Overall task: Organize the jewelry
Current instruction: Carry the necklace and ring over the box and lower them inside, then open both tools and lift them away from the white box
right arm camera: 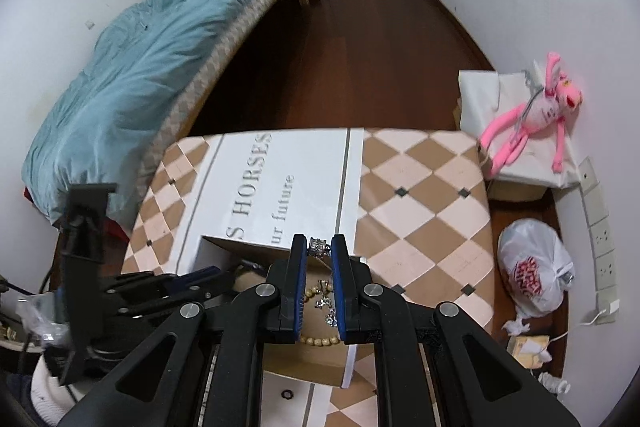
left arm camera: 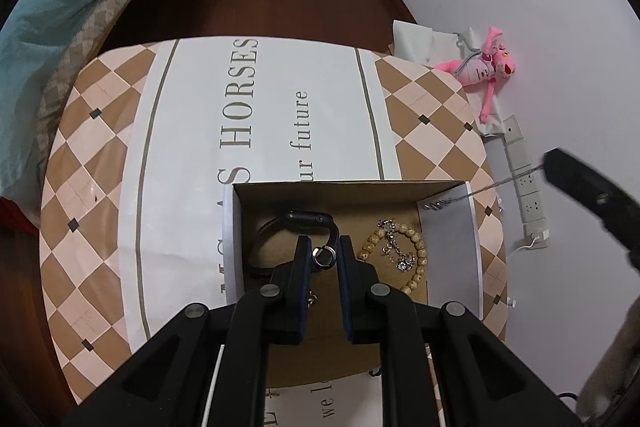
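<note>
An open cardboard box (left arm camera: pixel 448 227) with white outer sides sits on the table. Inside lie a black watch (left arm camera: pixel 304 219), a wooden bead bracelet (left arm camera: pixel 418 247) and a sparkly silver piece (left arm camera: pixel 404 261). My left gripper (left arm camera: pixel 325 247) is over the box, shut on a silver ring (left arm camera: pixel 324 255). My right gripper (right arm camera: pixel 319 245) is above the box (right arm camera: pixel 240 247), shut on a silver chain with a crystal barrel charm (right arm camera: pixel 319 246); the chain hangs down into the box, over the beads (right arm camera: pixel 320 341). The right gripper also shows in the left wrist view (left arm camera: pixel 552 167) with the chain stretched to the box.
The table has a checkered cloth (left arm camera: pixel 96 155) with a white printed band. A small black ring (right arm camera: pixel 287 394) lies on the cloth near the box. A bed (right arm camera: pixel 132 79), a pink plush toy (right arm camera: pixel 536 115), a plastic bag (right arm camera: pixel 536 271) and wall sockets (left arm camera: pixel 528 187) surround the table.
</note>
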A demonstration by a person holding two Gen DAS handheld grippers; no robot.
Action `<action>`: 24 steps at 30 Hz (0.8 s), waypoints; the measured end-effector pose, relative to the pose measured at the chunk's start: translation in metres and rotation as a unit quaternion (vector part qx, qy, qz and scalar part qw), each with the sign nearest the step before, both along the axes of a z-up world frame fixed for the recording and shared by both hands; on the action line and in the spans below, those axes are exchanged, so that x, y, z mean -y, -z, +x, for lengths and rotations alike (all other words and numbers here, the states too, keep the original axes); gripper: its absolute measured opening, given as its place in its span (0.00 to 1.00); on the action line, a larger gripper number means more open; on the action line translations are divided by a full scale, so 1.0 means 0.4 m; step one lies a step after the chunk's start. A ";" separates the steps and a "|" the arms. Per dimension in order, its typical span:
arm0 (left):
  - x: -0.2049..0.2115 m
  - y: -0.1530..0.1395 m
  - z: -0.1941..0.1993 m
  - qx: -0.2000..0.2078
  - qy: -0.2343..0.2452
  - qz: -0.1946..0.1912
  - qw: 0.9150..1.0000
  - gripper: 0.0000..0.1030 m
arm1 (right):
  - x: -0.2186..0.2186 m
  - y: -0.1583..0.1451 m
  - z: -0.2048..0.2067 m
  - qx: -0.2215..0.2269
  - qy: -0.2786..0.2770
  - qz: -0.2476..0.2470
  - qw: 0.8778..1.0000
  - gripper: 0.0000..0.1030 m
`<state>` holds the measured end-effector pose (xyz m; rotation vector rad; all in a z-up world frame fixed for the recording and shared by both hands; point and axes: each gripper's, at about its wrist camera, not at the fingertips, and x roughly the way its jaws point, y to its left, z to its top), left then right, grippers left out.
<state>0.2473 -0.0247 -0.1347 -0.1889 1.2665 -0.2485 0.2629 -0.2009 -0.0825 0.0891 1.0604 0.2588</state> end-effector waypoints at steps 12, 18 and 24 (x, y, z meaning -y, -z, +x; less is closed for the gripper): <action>-0.019 -0.014 0.019 0.005 -0.029 0.020 0.999 0.54 | 0.021 0.094 0.041 -0.046 0.012 -0.009 0.999 0.43; -0.020 -0.056 0.020 0.030 -0.037 0.043 0.998 0.84 | 0.034 0.080 0.018 -0.038 0.018 -0.010 0.999 0.46; -0.028 -0.085 -0.014 0.060 -0.053 0.090 0.993 0.94 | 0.035 0.079 -0.041 -0.021 0.030 -0.051 0.998 0.80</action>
